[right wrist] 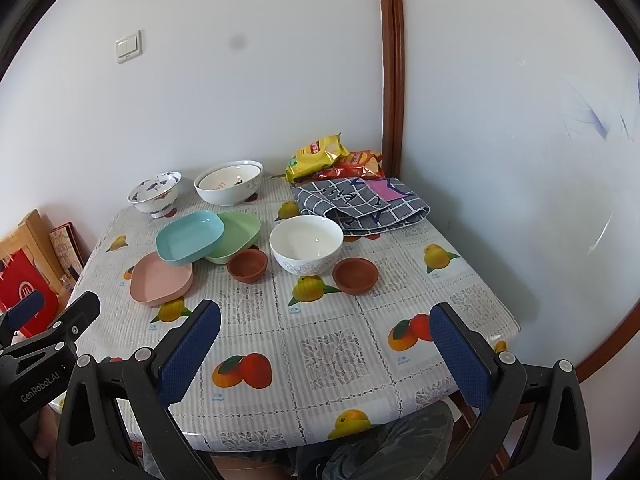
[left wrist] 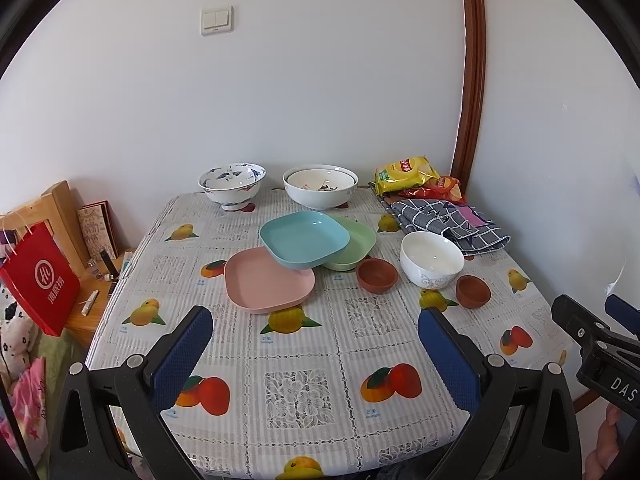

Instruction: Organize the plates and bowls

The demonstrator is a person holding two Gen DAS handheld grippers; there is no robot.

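Both grippers are held above the near edge of the desk [left wrist: 248, 364], and nothing has yet been gripped: the left gripper [left wrist: 316, 356] is seen with its jaws spread wide and empty, and the right gripper [right wrist: 326, 354] likewise. The task's things are spread over the far half of the cloth. In the left wrist view, the blue plate [left wrist: 304, 240] is perched tilted across the pink plate [left wrist: 268, 280] at its 7 o'clock and the green plate [left wrist: 354, 246] at its 3 o'clock. A small brown bowl [left wrist: 377, 275] stands just beside the green plate, the white bowl [left wrist: 432, 258] at its 3 o'clock, and a second brown bowl [left wrist: 473, 290] beyond that. At 12 o'clock of the plates, by the wall, a patterned bowl [left wrist: 232, 184] and a large white bowl [left wrist: 320, 188] with another nested in it are found. Stacking the plates is judged the likely first step. It would be done best if the blue plate were pinched at its raised near rim, lifted clear so that the two beneath are not dragged, and set down level. The bowls would be better nested by size, the ceramic ones being lowered gently, since a rim gripped off-centre could slip.
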